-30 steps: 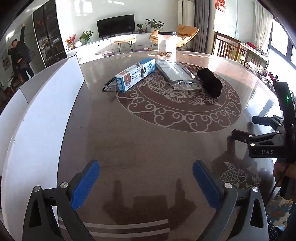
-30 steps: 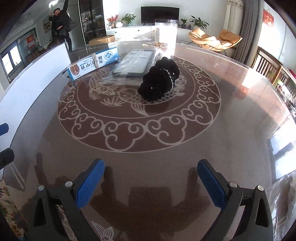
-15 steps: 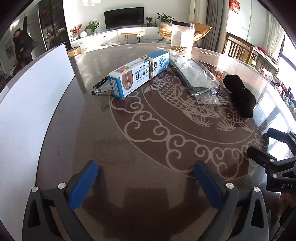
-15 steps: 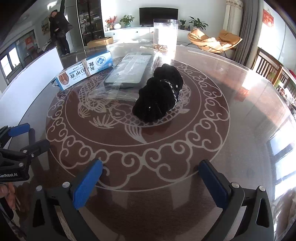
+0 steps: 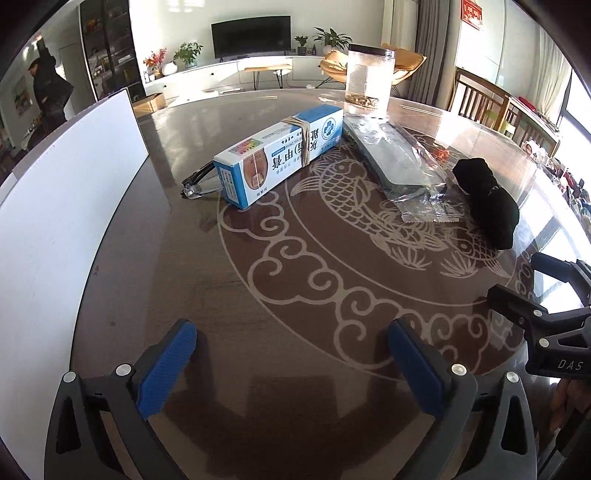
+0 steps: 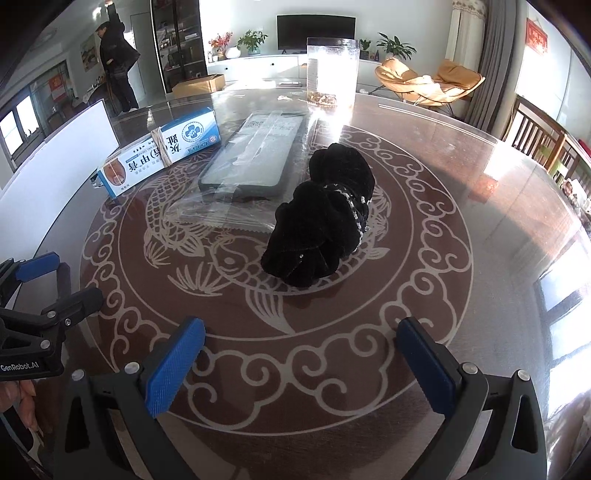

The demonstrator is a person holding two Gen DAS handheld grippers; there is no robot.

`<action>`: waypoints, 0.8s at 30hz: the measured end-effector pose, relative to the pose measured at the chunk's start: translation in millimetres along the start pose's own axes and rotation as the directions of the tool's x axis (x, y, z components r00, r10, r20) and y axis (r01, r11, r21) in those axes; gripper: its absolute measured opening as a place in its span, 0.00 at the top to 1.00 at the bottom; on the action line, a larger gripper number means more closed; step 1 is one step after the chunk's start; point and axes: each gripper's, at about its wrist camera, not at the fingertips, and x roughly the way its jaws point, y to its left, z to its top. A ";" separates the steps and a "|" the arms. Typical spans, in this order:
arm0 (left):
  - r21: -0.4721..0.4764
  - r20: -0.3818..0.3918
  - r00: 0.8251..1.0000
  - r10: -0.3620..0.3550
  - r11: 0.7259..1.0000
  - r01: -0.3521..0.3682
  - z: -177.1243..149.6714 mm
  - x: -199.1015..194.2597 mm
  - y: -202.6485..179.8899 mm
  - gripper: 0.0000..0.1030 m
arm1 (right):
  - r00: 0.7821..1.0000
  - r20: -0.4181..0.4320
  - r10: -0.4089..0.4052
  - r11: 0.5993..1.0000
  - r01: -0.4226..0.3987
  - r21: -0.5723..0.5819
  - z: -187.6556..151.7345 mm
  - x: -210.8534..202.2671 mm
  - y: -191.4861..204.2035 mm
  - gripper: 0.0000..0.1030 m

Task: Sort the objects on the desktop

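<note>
**Snag and slide risks ahead of the first pick**

While both sets of jaws gape empty above the glossy surface (image 6: 498,229): right gripper (image 6: 301,363) aimed at black velvet scrunchie (image 6: 321,229), left gripper (image 5: 291,363) well short of banded ointment box (image 5: 279,153). Likely trouble: scrunchie overlapping crinkly bagged phone case (image 6: 251,158), dragging it along; box skidding, nudging the eyeglasses (image 5: 197,181) behind it.

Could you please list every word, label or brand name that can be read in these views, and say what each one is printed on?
"DAS": on the body of the right gripper, seen in the left wrist view.
"GenRobot.AI": on the body of the left gripper, seen in the right wrist view.
Blue and white box: large Chinese characters, upside down here, not reliably readable; its small print is blurred.
Clear jar: side label too small.
Red wall hanging: unreadable.
</note>
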 end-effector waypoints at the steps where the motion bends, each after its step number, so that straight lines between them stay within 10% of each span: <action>1: -0.001 0.000 1.000 -0.001 1.000 0.001 -0.1 0.7 0.6 0.00 | 1.000 0.000 0.000 1.000 0.000 0.000 -0.3 -0.2 -0.3 0.00; 24: -0.010 0.006 1.000 0.003 1.000 -0.003 -1.9 1.4 0.7 0.00 | 1.000 0.014 -0.001 1.000 0.001 0.008 -2.2 -1.1 -1.0 0.00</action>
